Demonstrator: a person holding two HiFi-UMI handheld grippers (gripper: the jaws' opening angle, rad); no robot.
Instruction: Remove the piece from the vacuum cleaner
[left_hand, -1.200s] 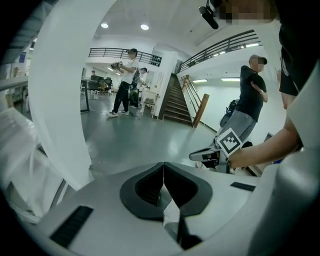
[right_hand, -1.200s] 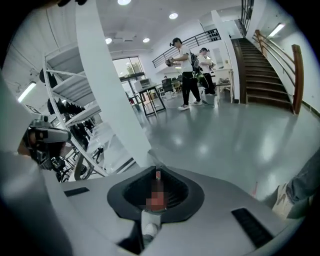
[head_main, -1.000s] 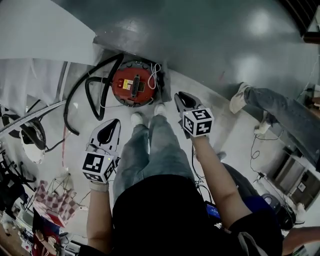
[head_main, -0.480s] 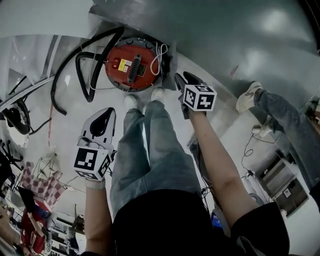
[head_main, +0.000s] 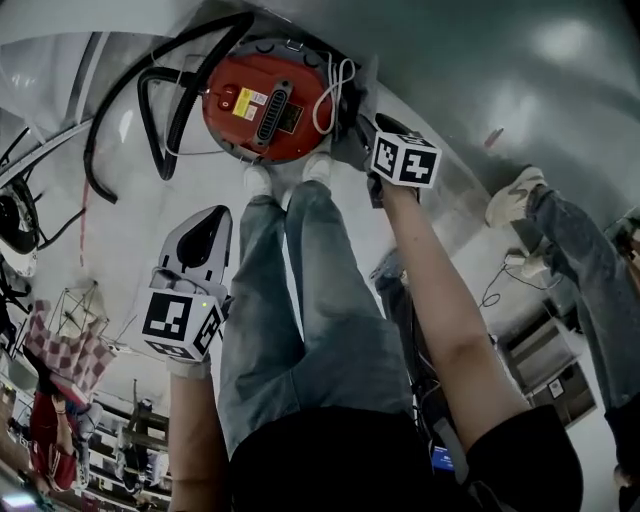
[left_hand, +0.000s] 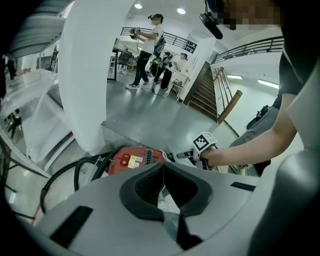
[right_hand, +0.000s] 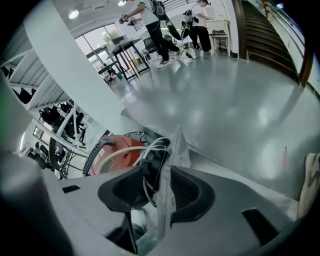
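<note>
Round red vacuum (head_main: 262, 95). Its black piece (right_hand: 152, 159) sits at 12 o'clock between the just-opened, wide jaws of my right gripper (right_hand: 158, 169), not gripped. My left gripper (left_hand: 162, 172) is closed on nothing.

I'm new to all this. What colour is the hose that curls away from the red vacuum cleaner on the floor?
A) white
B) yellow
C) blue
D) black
D: the hose looping off the left side of the vacuum cleaner in the head view is plainly black.

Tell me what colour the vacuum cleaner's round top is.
The top is red, with a black grille; the head view shows it best.
</note>
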